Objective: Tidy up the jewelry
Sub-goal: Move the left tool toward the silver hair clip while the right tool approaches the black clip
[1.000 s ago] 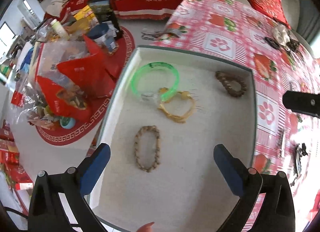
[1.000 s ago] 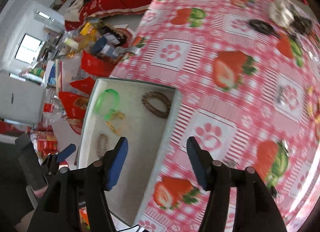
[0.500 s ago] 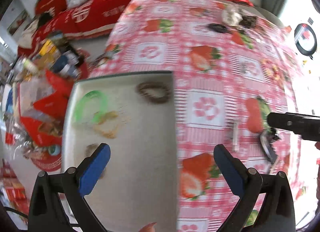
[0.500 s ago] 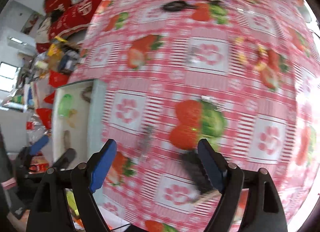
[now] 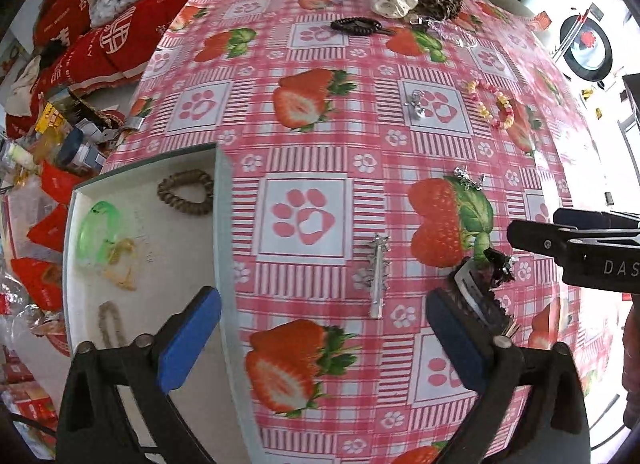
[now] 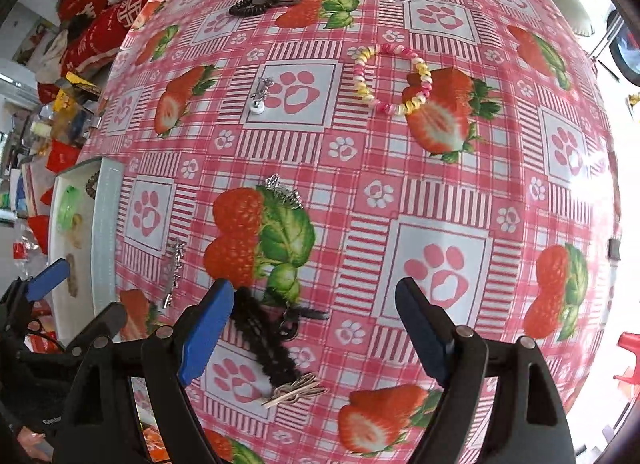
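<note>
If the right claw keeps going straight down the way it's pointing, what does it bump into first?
Probably just the strawberry tablecloth. The right claw is open and empty, with bare cloth between its fingers. The fuzzy black hair clip lies beside its left finger, so it might brush that, though depth is hard to judge.

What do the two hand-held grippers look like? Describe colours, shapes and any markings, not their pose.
The left gripper and right gripper match: black angular plastic arms with round silver rivets, ending in flat fingers faced with blue pads. Seen from the left wrist view, the right gripper's black body carries white letters "DAS", cut off by the frame edge.
</note>
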### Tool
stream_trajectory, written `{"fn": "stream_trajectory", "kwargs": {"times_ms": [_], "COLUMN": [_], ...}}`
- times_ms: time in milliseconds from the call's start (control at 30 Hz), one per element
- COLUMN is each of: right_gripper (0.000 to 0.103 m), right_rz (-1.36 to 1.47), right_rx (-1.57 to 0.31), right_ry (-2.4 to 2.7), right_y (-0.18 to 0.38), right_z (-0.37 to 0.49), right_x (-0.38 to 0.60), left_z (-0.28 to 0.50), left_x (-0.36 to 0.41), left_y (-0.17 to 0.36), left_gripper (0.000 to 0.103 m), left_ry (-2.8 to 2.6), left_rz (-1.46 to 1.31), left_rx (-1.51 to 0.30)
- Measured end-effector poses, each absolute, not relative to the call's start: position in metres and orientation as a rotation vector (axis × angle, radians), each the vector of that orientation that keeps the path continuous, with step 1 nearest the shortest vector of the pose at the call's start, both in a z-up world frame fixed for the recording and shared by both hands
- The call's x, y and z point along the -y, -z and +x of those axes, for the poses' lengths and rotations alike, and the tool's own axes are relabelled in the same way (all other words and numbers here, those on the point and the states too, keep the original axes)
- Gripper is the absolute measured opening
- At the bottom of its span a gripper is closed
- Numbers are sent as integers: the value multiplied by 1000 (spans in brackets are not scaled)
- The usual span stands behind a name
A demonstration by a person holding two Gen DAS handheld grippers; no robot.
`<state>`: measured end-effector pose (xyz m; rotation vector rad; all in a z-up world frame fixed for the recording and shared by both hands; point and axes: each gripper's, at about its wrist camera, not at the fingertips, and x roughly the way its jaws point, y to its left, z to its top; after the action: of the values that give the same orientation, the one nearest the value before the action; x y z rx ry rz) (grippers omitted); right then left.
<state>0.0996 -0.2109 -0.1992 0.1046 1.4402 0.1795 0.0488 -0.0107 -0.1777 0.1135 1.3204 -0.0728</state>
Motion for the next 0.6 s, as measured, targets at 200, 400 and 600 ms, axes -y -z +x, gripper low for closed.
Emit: {"fn": "stream_trajectory", "kwargs": {"times_ms": [200, 400, 600], "right_gripper": [83, 75, 74], "right_rz": [79, 16, -48], "right_rx": [-1425, -1430, -1432], "right_ry": [-221, -268, -302], "right_y": [201, 211, 222], "right_z": [113, 127, 136], "right_x": [213, 204, 189], "left_z": [52, 56, 57], "left_x": [27, 30, 28], "left_y": [191, 213, 227], "left_gripper": [100, 88, 78], "left_ry": [83, 67, 82], "left_rz": [114, 105, 84], "left_rx": [-1344, -1385, -1413]}}
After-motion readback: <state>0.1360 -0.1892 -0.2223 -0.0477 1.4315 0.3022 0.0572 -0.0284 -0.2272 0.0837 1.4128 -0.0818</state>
